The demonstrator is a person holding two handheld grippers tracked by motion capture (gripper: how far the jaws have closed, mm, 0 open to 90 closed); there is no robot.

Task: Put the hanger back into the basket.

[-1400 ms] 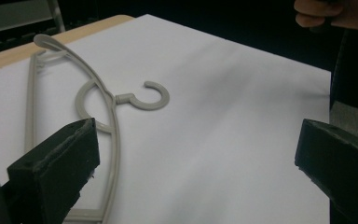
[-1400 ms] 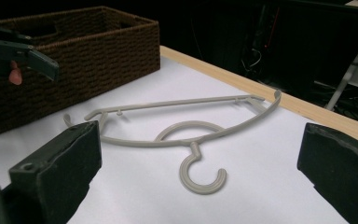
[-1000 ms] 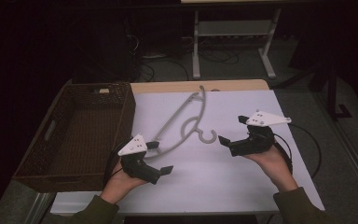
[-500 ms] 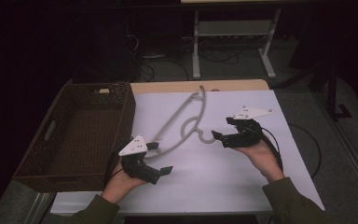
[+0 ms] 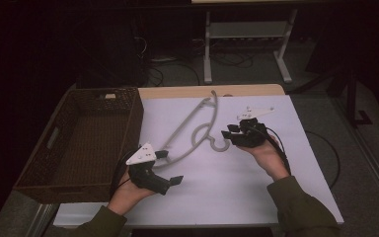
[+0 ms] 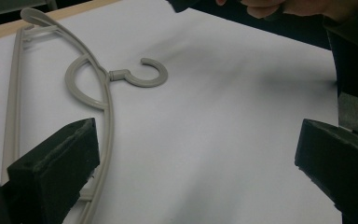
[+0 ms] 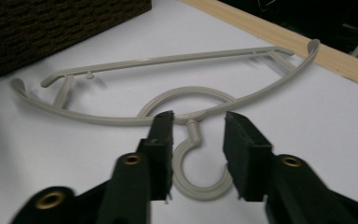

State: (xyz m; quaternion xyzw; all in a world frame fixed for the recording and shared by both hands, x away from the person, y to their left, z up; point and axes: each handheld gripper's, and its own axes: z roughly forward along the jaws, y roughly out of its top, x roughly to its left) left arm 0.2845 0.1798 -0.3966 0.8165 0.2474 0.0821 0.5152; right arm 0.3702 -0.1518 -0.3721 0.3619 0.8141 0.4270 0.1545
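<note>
A grey plastic hanger (image 5: 192,129) lies flat on the white table top (image 5: 256,187), its hook (image 5: 220,145) pointing toward my right gripper (image 5: 228,131). In the right gripper view the hook (image 7: 198,163) sits between the jaws of my right gripper (image 7: 200,120). These jaws have just been closing, and a thin gap still shows on each side. My left gripper (image 5: 170,167) stands wide open over the hanger's near end. In the left gripper view the hanger (image 6: 106,107) runs past the left jaw, and nothing is between the pads of my left gripper (image 6: 196,168).
A dark wicker basket (image 5: 34,163) stands along the left of the table, close to the left hand. A bare wooden strip (image 5: 246,91) edges the table's far side. Cables trail from both grippers, and a metal stand (image 5: 246,44) is on the floor beyond.
The right gripper has moved left and slightly down to the hanger's hook, and its jaws have narrowed around it. The left gripper and the hanger have stayed put.
</note>
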